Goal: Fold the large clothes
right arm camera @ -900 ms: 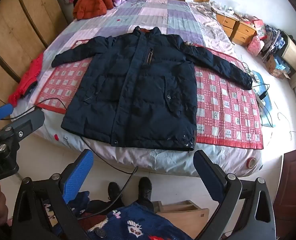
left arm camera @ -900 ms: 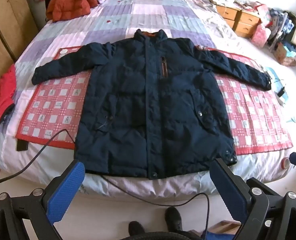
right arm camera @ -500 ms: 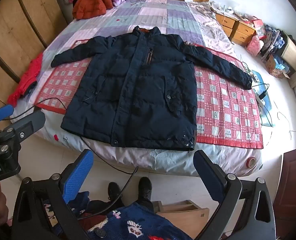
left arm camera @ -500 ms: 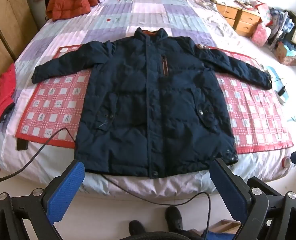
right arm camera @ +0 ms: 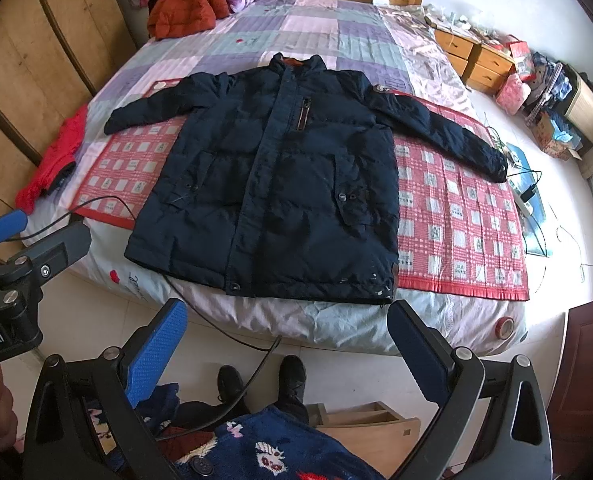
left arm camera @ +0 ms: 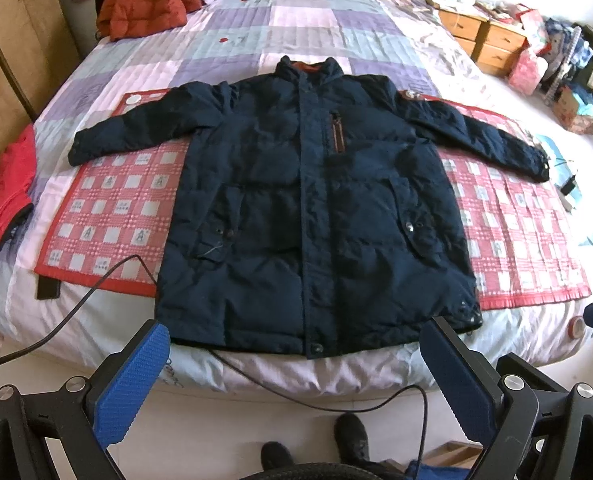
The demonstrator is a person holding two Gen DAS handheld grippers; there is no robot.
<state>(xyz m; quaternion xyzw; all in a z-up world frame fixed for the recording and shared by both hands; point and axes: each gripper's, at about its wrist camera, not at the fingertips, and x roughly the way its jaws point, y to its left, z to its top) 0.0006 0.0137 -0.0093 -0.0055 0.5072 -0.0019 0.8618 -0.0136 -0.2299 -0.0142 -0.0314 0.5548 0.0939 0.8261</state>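
Note:
A large navy padded jacket [left arm camera: 312, 200] lies flat and face up on the bed, zipped, both sleeves spread out to the sides, hem at the near edge. It also shows in the right wrist view [right arm camera: 272, 176]. My left gripper [left arm camera: 296, 364] is open and empty, held off the bed just below the hem. My right gripper [right arm camera: 288, 344] is open and empty, above the floor in front of the bed. The left gripper's body [right arm camera: 20, 280] shows at the left of the right wrist view.
The jacket rests on a red checked mat [left arm camera: 112, 208] over a quilted bed [left arm camera: 296, 20]. An orange jacket [left arm camera: 144, 0] lies at the head, red clothing [left arm camera: 4, 192] at the left edge. A black cable [left arm camera: 96, 280] trails off the bed. Drawers [left arm camera: 480, 40] and clutter stand at the right.
The left gripper has edged slightly toward the bed. The jacket has not moved. The right gripper has stayed put.

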